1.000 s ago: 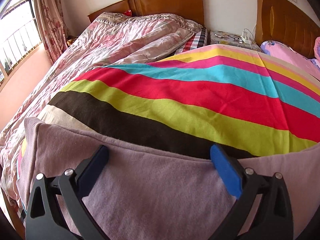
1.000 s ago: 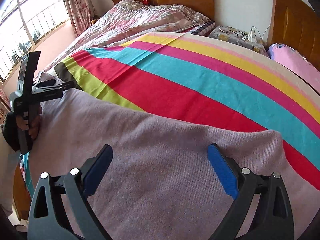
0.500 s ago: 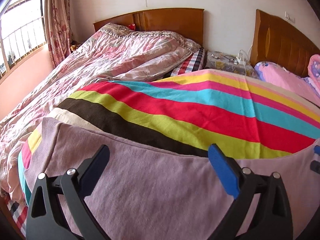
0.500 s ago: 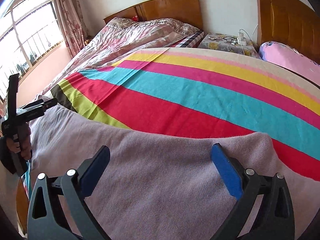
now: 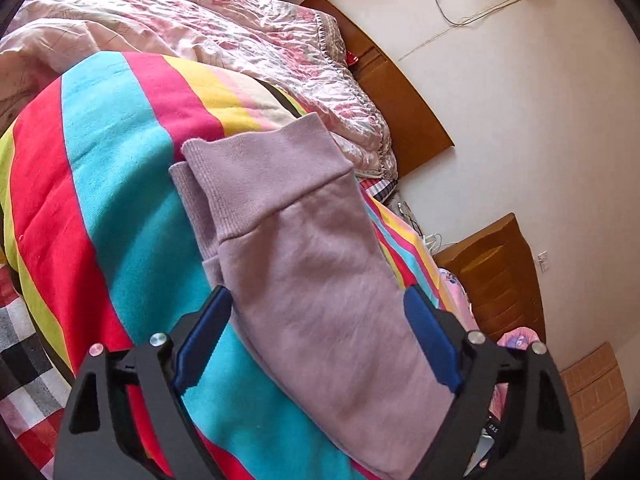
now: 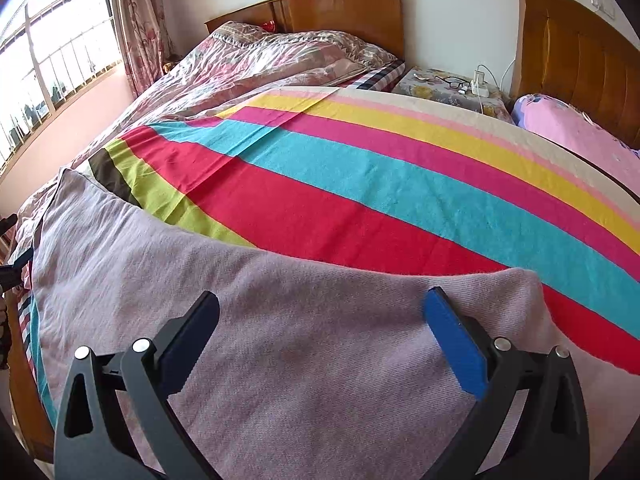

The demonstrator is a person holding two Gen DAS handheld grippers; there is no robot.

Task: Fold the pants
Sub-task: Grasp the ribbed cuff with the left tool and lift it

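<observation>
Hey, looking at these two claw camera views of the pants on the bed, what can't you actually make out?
- Pants, left wrist view: the lower end is cut off by the bottom edge and hidden behind the left claw.
- Pants, right wrist view: the near part is hidden behind the right claw.
- Nightstand, right wrist view: besides the eyeglasses, the small items are too small to name.

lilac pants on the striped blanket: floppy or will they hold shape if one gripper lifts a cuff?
Likely floppy: the pants are soft knit that follows the bed's curve and sags at the edges. The ribbed cuff looks thicker, probably the better grip. On the fuzzy striped blanket, they would probably drag, not slide.
</observation>
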